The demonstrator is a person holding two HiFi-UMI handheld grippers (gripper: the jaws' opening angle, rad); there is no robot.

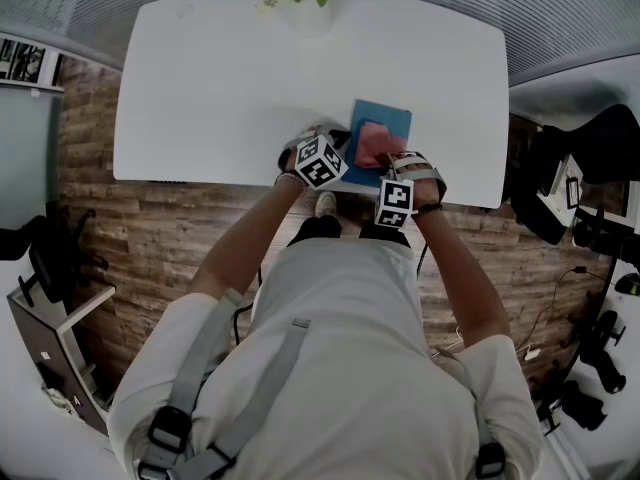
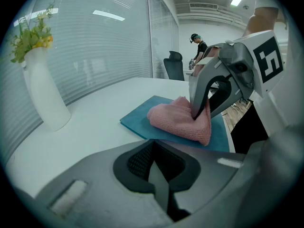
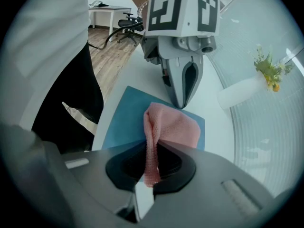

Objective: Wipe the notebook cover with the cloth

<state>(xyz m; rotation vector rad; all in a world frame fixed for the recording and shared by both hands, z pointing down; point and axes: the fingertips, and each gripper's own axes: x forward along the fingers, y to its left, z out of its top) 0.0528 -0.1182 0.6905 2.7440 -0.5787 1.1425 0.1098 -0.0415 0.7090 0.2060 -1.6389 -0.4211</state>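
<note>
A blue notebook (image 1: 388,118) lies flat near the table's front edge. A pink cloth (image 1: 374,145) is bunched on its cover. My right gripper (image 1: 388,165) is shut on the cloth's near fold, and the pink cloth (image 3: 171,125) hangs between the jaws of the right gripper (image 3: 149,167). My left gripper (image 1: 342,145) stands at the notebook's left edge, shut with nothing in it. In the right gripper view the left gripper (image 3: 182,103) points its tips down at the blue notebook (image 3: 123,115). The left gripper (image 2: 159,174) looks across at the blue notebook (image 2: 140,120), the pink cloth (image 2: 175,120) and the right gripper (image 2: 199,114).
A white vase (image 2: 45,96) with yellow flowers stands at the table's far edge (image 1: 305,8). The white table (image 1: 220,88) is bare on the left. Office chairs and a person show far off in the room.
</note>
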